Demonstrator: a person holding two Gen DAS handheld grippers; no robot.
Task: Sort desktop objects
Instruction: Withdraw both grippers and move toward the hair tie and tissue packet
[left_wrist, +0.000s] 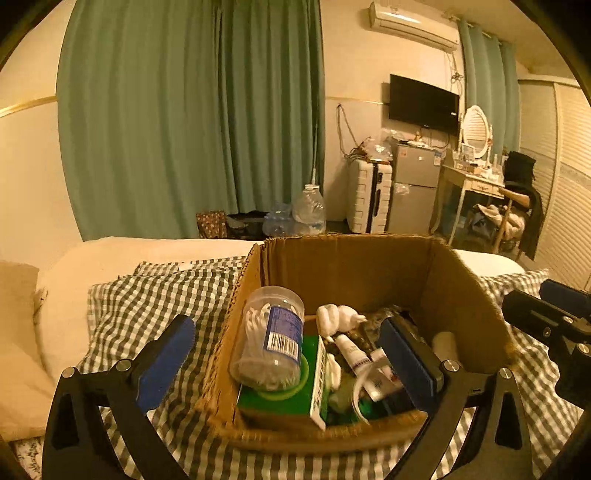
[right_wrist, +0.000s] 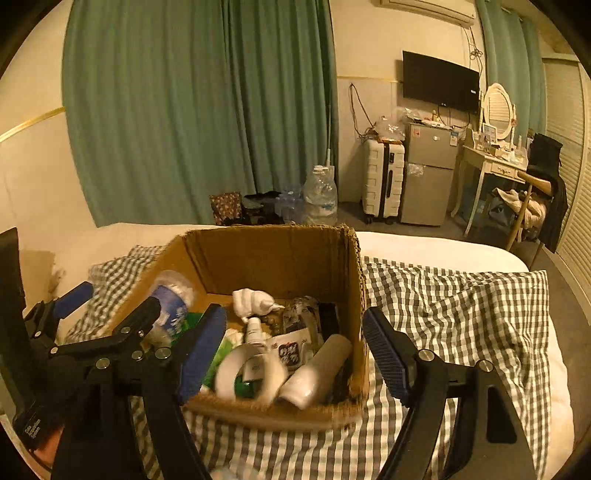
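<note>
A cardboard box (left_wrist: 369, 266) (right_wrist: 273, 254) stands on a checked cloth on the bed, filled with small items. In the left wrist view a clear cotton-swab jar (left_wrist: 271, 339) lies on a green carton (left_wrist: 280, 391), beside a white figurine (left_wrist: 338, 317) and a white tube (left_wrist: 354, 354). My left gripper (left_wrist: 284, 326) is open wide astride the box's left wall, touching nothing. In the right wrist view a white bottle (right_wrist: 317, 369), a white ring (right_wrist: 251, 373) and a small spray bottle (right_wrist: 255, 330) lie in the box. My right gripper (right_wrist: 295, 315) is open astride the right wall, holding nothing.
The checked cloth (right_wrist: 454, 306) covers a white bed, with a pillow (left_wrist: 18, 332) at the left. Beyond the bed are green curtains (left_wrist: 184, 110), water jugs (left_wrist: 308, 210), a white suitcase (right_wrist: 382, 181), a small fridge (right_wrist: 428, 173) and a dressing table (right_wrist: 495, 166).
</note>
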